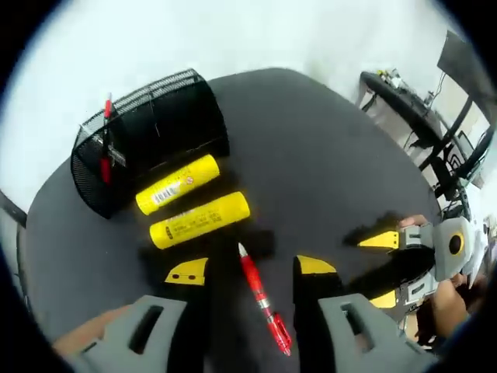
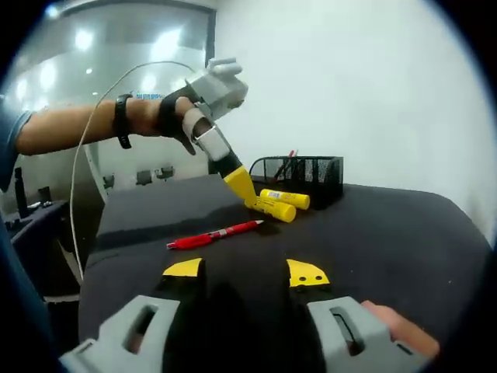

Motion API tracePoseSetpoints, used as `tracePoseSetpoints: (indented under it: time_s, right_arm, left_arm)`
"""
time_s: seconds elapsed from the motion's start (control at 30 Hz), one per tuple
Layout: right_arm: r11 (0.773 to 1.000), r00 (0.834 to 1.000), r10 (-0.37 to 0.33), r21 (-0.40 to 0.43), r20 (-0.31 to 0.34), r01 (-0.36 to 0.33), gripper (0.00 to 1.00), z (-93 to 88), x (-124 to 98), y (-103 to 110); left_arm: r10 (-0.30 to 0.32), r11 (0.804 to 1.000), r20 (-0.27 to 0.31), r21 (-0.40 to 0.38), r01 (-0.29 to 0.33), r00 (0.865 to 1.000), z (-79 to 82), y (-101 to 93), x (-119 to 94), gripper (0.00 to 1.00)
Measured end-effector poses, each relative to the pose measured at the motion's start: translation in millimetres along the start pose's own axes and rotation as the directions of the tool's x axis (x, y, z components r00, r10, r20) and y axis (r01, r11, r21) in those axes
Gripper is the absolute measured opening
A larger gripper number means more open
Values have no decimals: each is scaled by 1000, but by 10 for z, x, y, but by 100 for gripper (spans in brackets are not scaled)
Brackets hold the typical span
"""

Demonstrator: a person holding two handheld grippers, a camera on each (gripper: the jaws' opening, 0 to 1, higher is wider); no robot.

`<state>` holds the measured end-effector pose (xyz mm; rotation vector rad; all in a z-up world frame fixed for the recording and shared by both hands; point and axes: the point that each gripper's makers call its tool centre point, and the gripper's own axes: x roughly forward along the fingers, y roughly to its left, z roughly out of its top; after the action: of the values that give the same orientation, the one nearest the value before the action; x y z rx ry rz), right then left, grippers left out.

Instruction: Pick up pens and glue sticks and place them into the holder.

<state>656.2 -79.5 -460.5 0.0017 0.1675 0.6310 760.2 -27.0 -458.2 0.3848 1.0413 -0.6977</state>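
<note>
- Dark table [image 1: 326, 155], mesh holder [image 1: 155, 116] standing on it with one red pen [image 1: 105, 144] inside
- Two yellow glue sticks [image 1: 199, 220] lie right beside the holder
- One more red pen [image 1: 262, 299] past them, between the left gripper [image 1: 250, 270] tips, spread wide
- Right gripper [image 2: 245, 270] also wide, empty

At the upper left of the left gripper view, the holder [image 1: 151, 128] is black wire mesh, matt and finely gridded. Just below it the two glue sticks [image 1: 177, 184] [image 1: 199, 220] look like smooth yellow plastic with printed labels and a slight sheen. The red pen [image 1: 262, 299] at lower centre is glossy plastic. The surface [image 1: 326, 179] is dark grey and matt, cloth-like. The left tongs [image 1: 252, 270] have matt grey plastic bodies with yellow tips.
</note>
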Motion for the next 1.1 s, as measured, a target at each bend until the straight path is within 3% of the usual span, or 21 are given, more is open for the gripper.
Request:
tracePoseSetpoints:
  time_s: [0.1,0.17,0.27,0.3,0.6,0.87,1.1]
  right_arm:
    - [1000,1000,-4,6,-2,4,33,-4,13,-46]
    - [1000,1000,-7,5,-5,7,33,-8,17,-61]
    - [1000,1000,-5,19,6,5,32,18,15,-82]
    - [1000,1000,-5,19,13,5,32,29,6,-79]
    - [1000,1000,-8,1,3,8,32,11,10,-69]
    - [1000,1000,-15,10,2,15,30,10,11,-74]
    - [1000,1000,-20,11,-2,20,30,-1,15,-88]
  left_arm:
    - [1,1000,-60,-3,-2,998,-96,-50,25,39]
    - [7,1000,-59,4,-7,998,-95,-50,47,38]
    - [6,1000,-108,-19,-8,994,-156,-46,99,33]
    - [0,999,-146,-44,-7,989,-235,-43,110,31]
    - [-6,996,-174,-85,-9,985,-357,-47,230,26]
    - [-28,997,-196,-77,13,980,-433,-114,258,20]
    - [-1,998,-204,-54,-10,979,-478,-57,237,9]
